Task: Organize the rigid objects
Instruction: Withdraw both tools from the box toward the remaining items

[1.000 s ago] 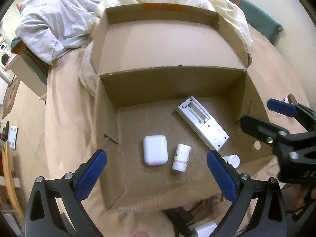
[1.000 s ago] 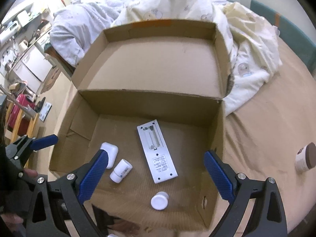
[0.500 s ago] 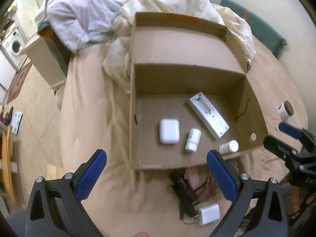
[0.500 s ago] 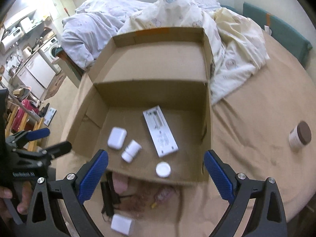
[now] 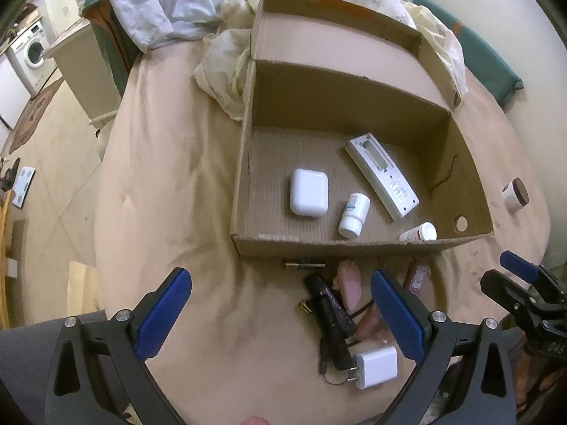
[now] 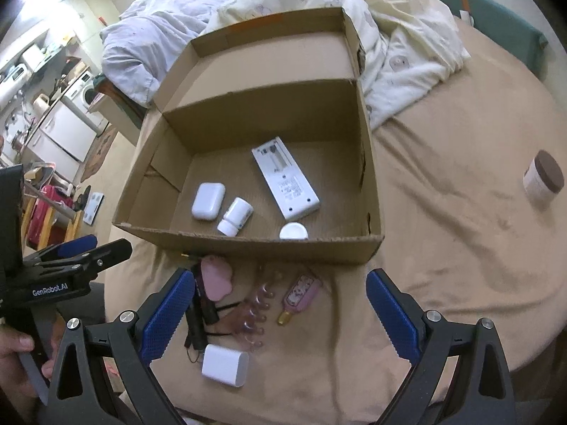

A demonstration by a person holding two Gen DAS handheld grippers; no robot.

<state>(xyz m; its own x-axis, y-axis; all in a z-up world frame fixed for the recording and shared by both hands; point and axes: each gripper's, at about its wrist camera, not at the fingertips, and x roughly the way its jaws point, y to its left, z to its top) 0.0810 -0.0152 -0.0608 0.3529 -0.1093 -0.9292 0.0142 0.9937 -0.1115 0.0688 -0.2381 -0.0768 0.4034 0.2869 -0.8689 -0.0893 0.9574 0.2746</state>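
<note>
A tan-sheeted bed (image 6: 443,248) fills both views. At frame centre sits the open cardboard box (image 6: 248,248), holding a white remote (image 6: 285,184), an earbud case (image 6: 208,200), a small white bottle (image 6: 235,216) and a white-capped bottle (image 6: 293,231). Below its front wall lie a white charger (image 6: 225,364), a black flashlight (image 5: 331,322) and a pink keychain (image 6: 299,292). Both grippers, left (image 5: 280,318) and right (image 6: 280,311), hover at the bottom edge, fingers spread, empty. A brown-lidded jar (image 6: 544,177) stands at the right.
</note>
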